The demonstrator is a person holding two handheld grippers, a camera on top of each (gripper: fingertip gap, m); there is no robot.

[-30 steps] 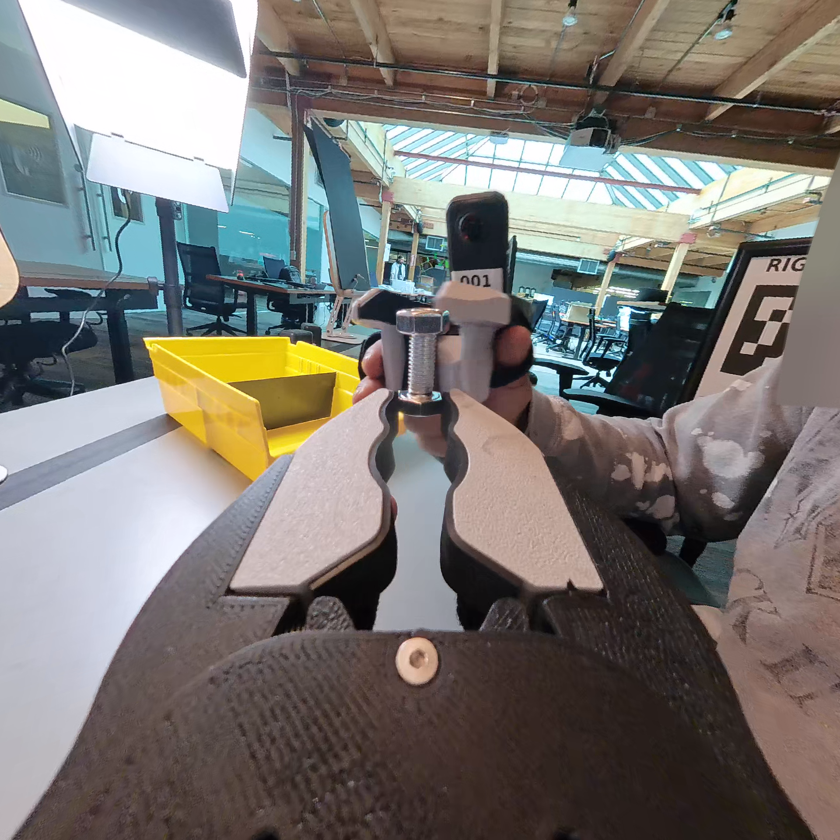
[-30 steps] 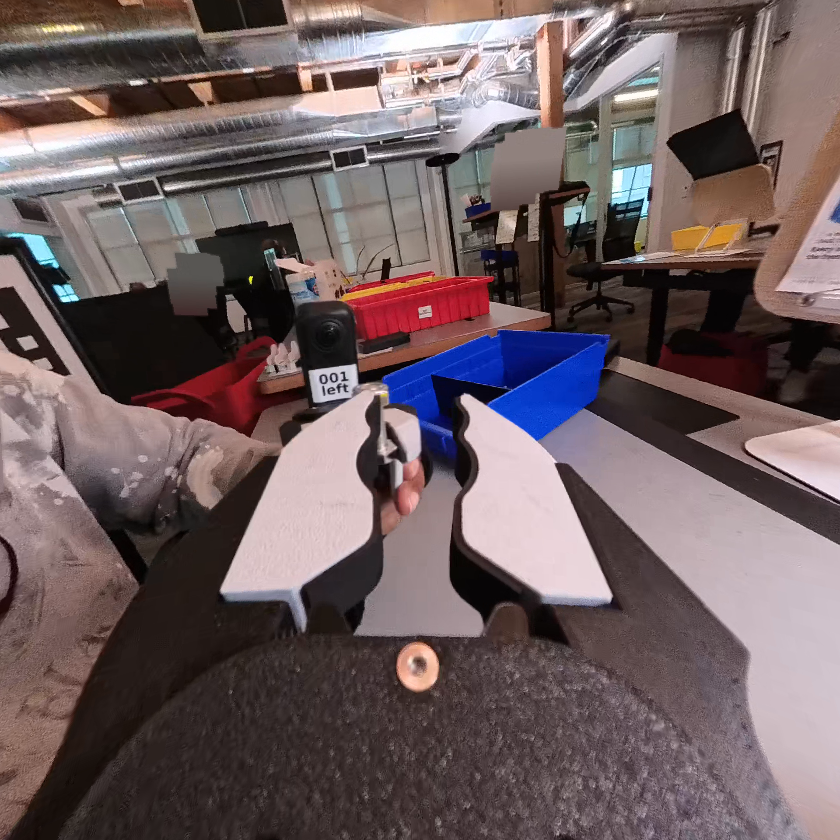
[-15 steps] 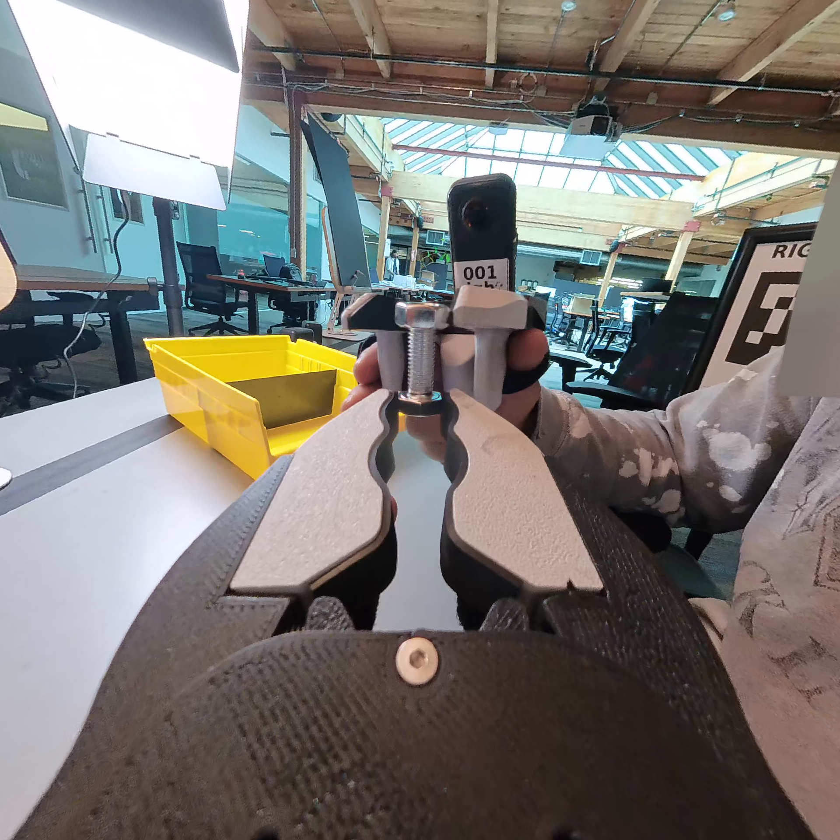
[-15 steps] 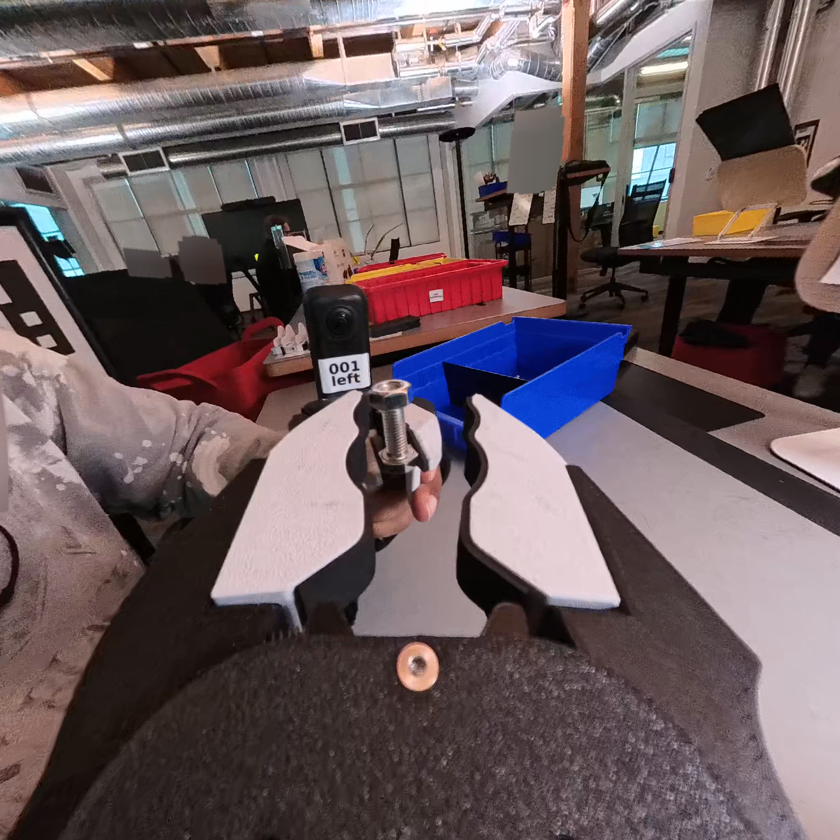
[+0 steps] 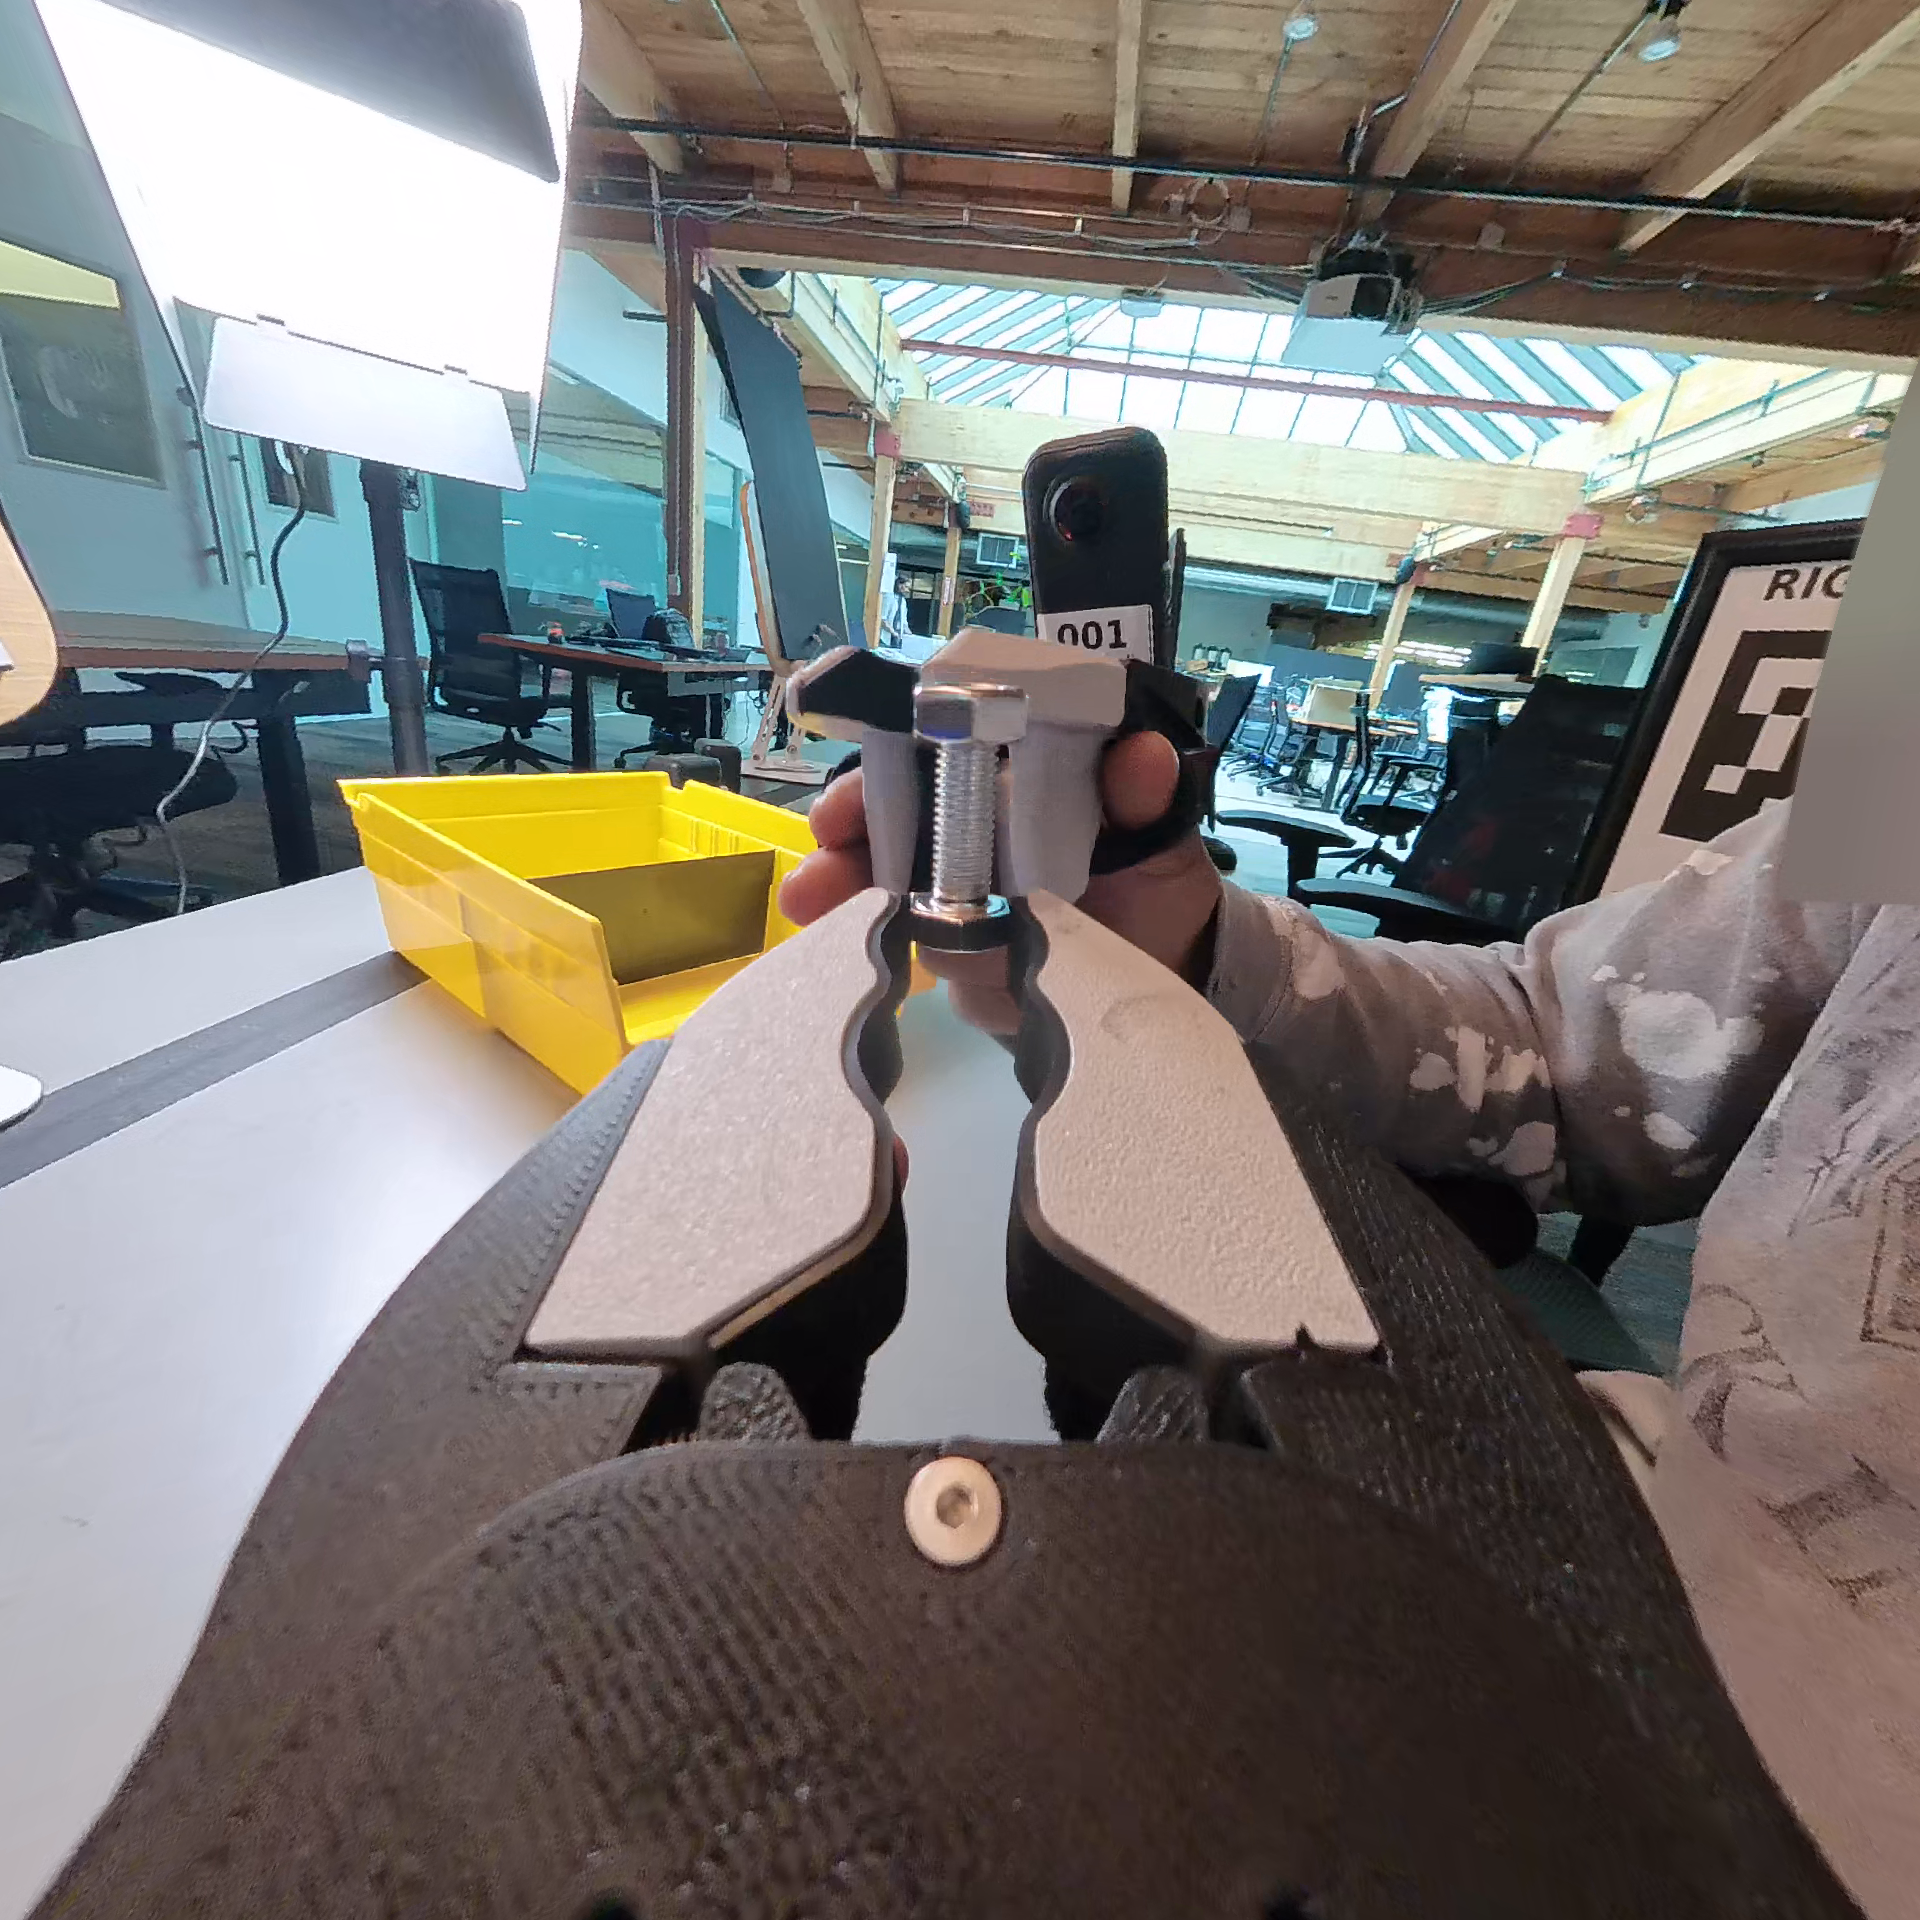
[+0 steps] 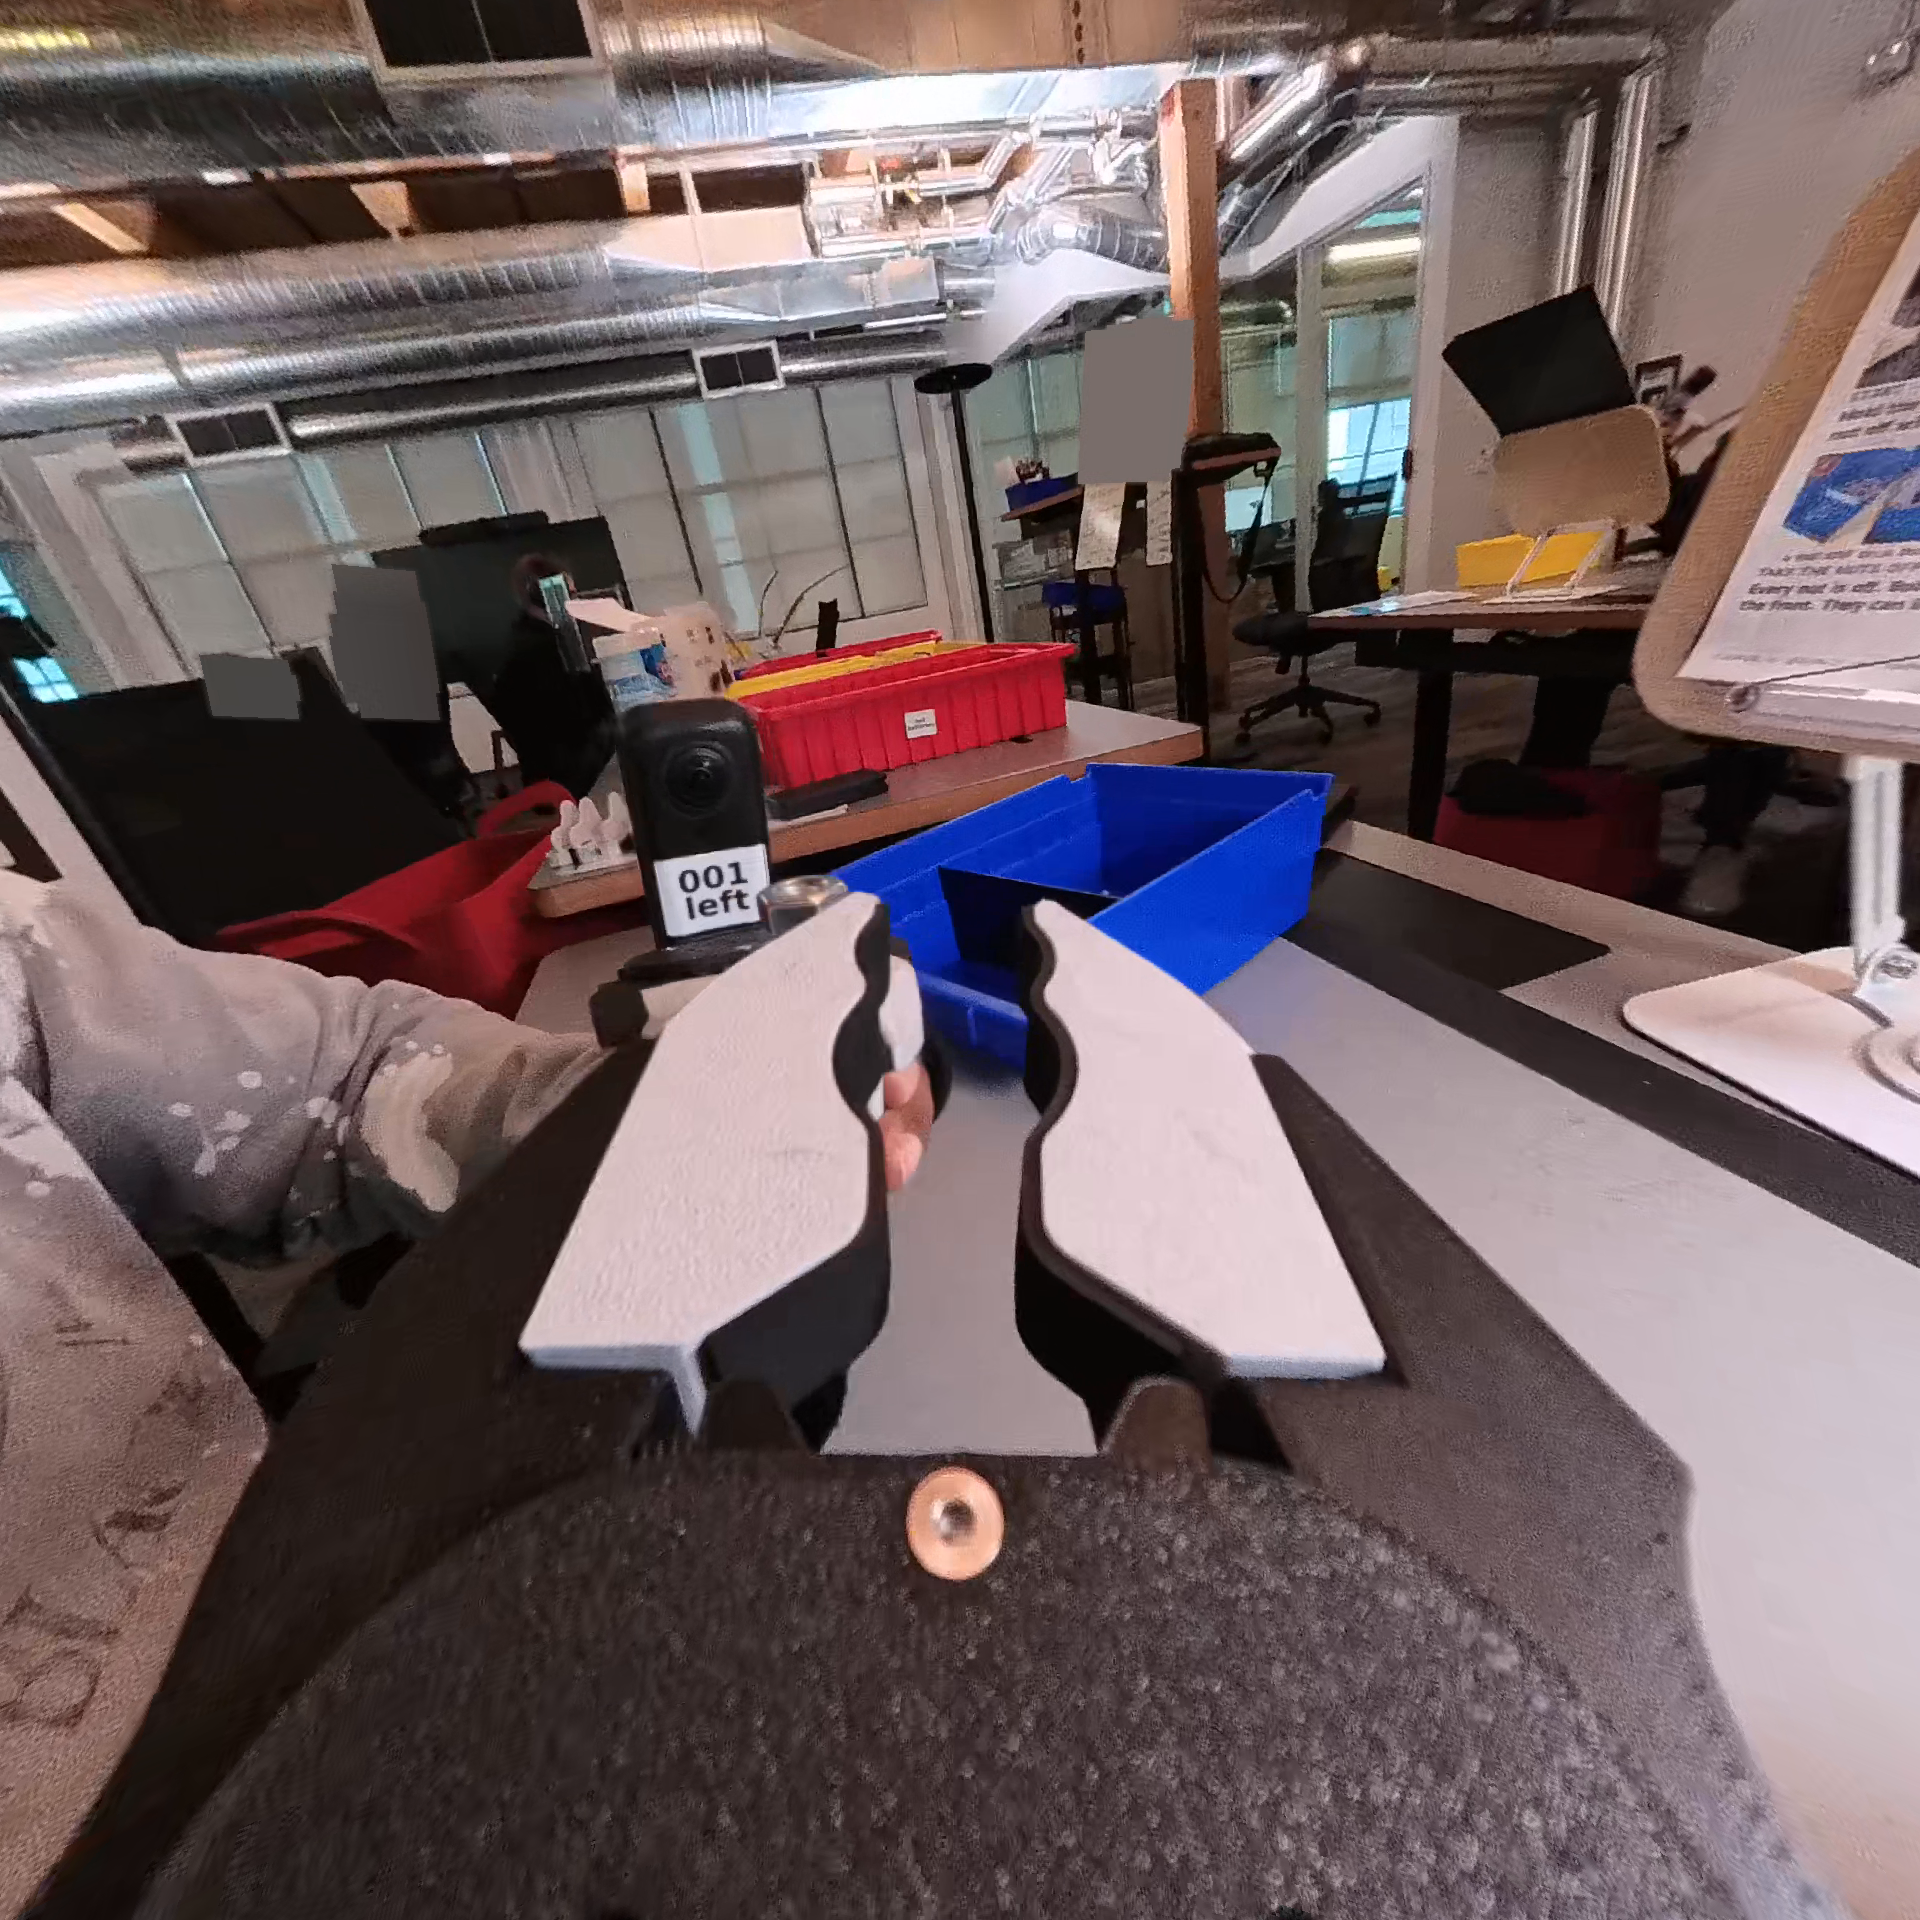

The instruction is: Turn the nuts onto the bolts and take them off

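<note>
Since half a second ago, the bolt [image 6: 800,891] has slipped out of the gap of the right gripper [image 6: 956,935]. Its head alone is now peeking over that gripper's left finger. Left of it all, the yellow bin [image 5: 499,883] is sitting on the grey table [image 5: 208,1247]. The left gripper [image 5: 956,935] is pinching the nut [image 5: 956,923] at the foot of the upright bolt, well above the table. The right gripper is hanging spread, gripping nothing, with the blue bin [image 6: 1195,883] lying beyond it. Both parts are looking like hard, smooth steel, small but dense and likely slippery. Gripping across the hex flats of the head is probably suiting best, since the threads are offering poorer purchase.
</note>
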